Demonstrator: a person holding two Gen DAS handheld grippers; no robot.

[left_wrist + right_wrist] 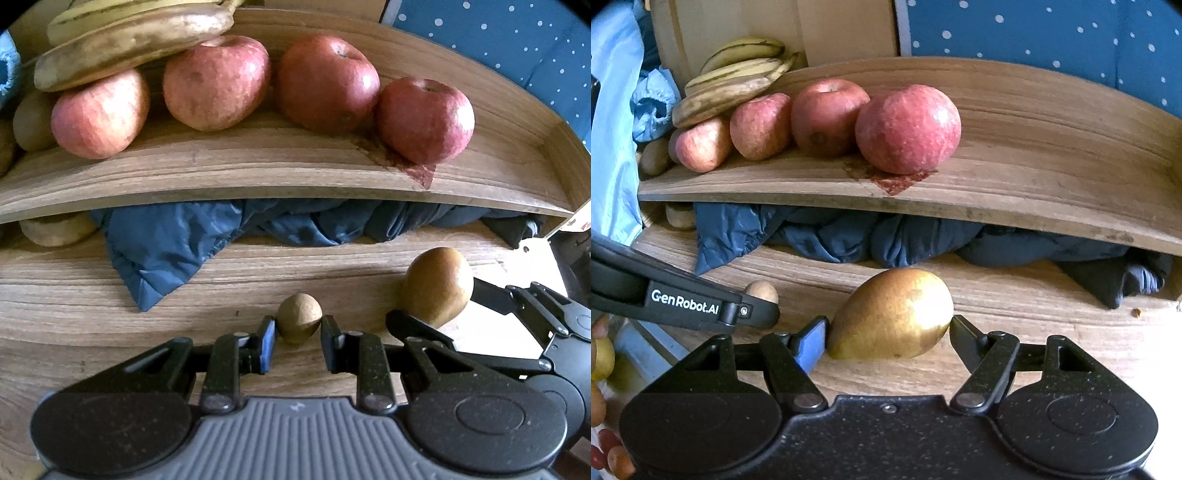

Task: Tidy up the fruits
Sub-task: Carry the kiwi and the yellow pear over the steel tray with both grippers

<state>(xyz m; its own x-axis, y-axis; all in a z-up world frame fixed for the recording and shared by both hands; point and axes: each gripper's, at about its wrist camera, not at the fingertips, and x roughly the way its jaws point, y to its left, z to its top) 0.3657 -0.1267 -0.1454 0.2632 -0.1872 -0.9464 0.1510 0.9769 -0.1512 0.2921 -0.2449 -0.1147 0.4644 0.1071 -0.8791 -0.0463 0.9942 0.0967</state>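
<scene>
My left gripper [298, 334] is shut on a small brown kiwi [298, 322], held over the lower wooden surface [110, 295]. My right gripper [888, 332] is shut on a brown-gold pear [892, 314], which also shows in the left wrist view [437, 286] to the right of the kiwi. The upper wooden shelf [258, 173] carries several red apples [216, 83] in a row, with bananas [129, 40] resting on the left ones. In the right wrist view the apples [908, 129] and bananas [735, 79] sit at the shelf's left half [1034, 184].
A crumpled dark blue garment [173, 251] is stuffed under the shelf and spills forward. Kiwis [31, 122] lie at the shelf's left end, and a pale fruit [55, 229] sits below it. A blue dotted cloth [1052, 33] hangs behind. More fruit [602, 358] lies lower left.
</scene>
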